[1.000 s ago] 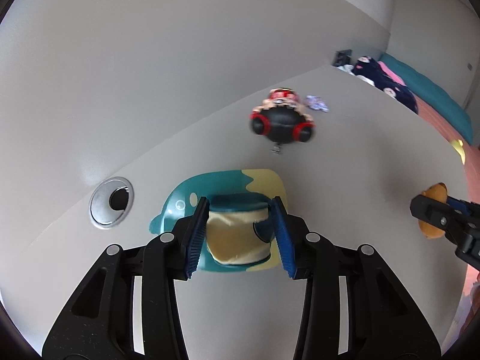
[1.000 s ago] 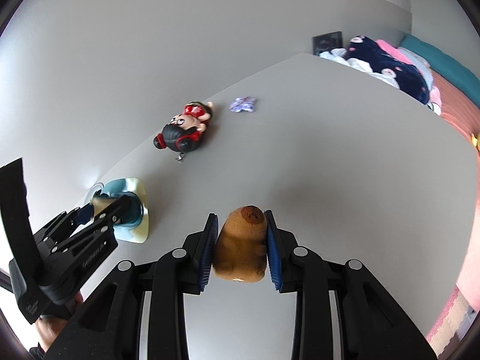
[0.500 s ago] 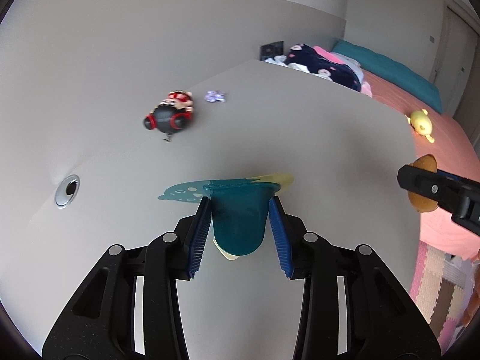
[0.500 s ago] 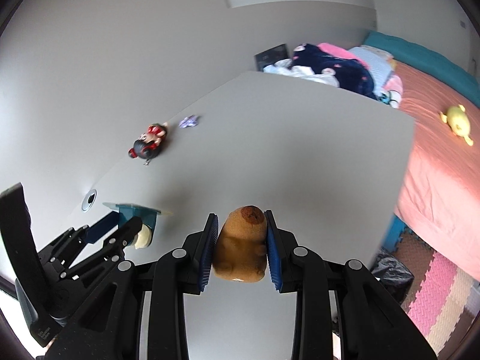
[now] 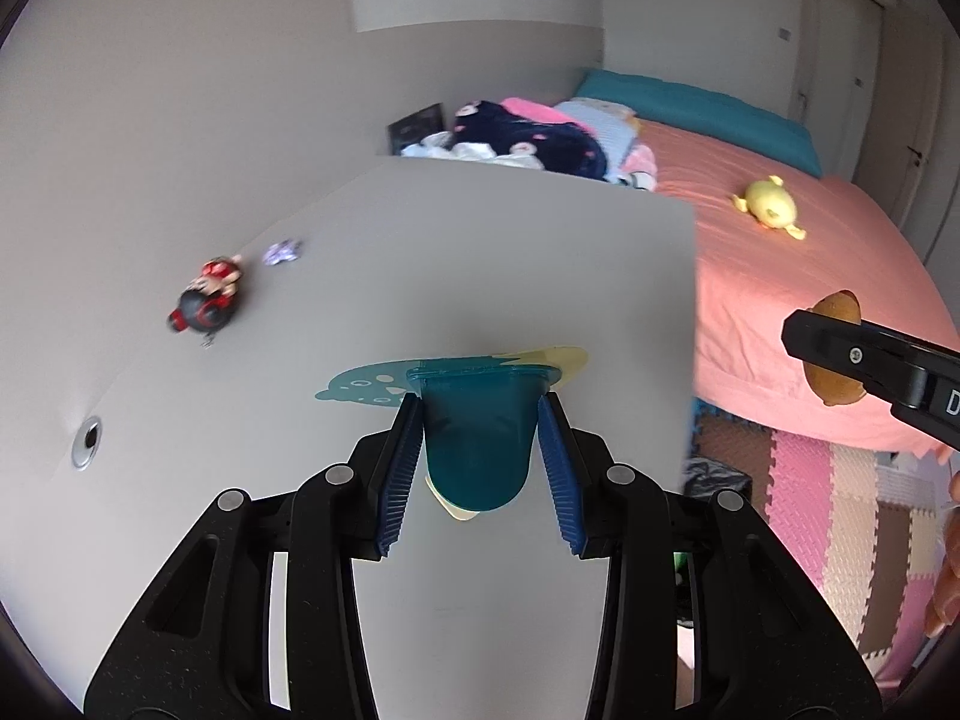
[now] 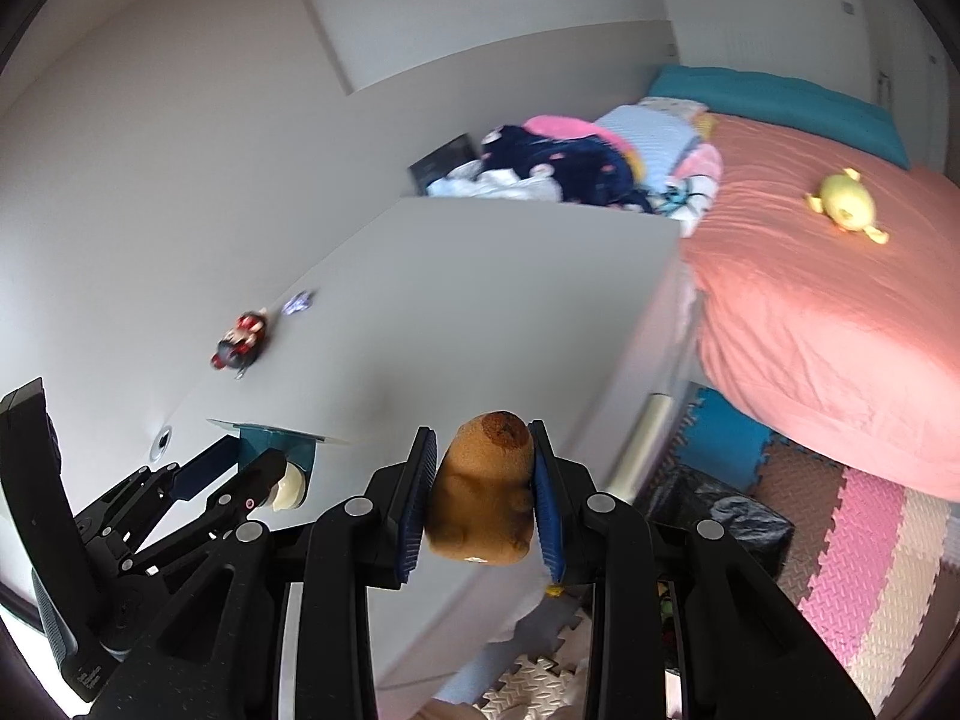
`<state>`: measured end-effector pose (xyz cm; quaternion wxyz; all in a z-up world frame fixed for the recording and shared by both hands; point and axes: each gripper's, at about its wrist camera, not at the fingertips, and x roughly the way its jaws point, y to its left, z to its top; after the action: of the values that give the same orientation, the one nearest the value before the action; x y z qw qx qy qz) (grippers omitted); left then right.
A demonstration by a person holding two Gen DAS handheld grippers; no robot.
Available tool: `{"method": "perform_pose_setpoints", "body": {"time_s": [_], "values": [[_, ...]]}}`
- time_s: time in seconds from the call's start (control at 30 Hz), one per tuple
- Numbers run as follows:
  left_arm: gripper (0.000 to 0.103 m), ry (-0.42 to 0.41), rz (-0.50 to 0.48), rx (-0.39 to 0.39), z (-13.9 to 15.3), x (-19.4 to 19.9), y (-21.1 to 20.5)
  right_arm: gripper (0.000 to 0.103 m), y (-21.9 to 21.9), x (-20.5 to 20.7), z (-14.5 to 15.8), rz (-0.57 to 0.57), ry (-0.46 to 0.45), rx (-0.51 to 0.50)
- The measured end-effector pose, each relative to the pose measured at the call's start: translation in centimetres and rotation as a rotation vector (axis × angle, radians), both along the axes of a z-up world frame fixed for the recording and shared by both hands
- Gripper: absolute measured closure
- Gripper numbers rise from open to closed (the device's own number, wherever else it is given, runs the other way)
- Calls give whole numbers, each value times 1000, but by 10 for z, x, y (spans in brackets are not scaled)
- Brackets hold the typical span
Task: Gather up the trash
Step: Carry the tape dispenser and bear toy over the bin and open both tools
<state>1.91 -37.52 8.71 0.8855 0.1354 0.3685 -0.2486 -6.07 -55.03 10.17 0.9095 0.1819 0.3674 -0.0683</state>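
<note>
My left gripper (image 5: 480, 444) is shut on a teal and yellow snack cup (image 5: 477, 444) with a peeled-back lid, held above the grey table (image 5: 480, 252). It also shows in the right wrist view (image 6: 282, 450). My right gripper (image 6: 483, 501) is shut on a brown kiwi-like fruit (image 6: 483, 498), held above the table's right edge; it shows at the right of the left wrist view (image 5: 834, 354). A small purple wrapper (image 5: 282, 252) lies far back on the table. A black trash bag (image 6: 720, 516) sits on the floor beside the table.
A red and black toy figure (image 5: 207, 303) lies on the table near the wall, next to the wrapper. A cable hole (image 5: 87, 450) is at the left. A bed with a pink sheet (image 5: 780, 300), clothes and a yellow plush (image 5: 768, 210) stands right. Foam mats (image 6: 870, 570) cover the floor.
Both grippers have risen and pulled back from the table with their loads. The view has swung right, so the bed, floor mats and trash bag show.
</note>
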Motion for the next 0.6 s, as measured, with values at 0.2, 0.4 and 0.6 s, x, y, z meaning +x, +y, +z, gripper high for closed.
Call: {"method": "perform_pose_setpoints", "body": {"time_s": [0.2, 0.4, 0.6], "values": [[64, -4, -113, 13, 2, -33, -58, 70, -51, -33, 2, -98, -10, 4], [64, 8, -224, 24, -4, -65, -114, 70, -97, -65, -5, -190, -1, 4], [64, 31, -320, 66, -18, -92, -159, 70, -130, -87, -18, -259, 21, 15]]}}
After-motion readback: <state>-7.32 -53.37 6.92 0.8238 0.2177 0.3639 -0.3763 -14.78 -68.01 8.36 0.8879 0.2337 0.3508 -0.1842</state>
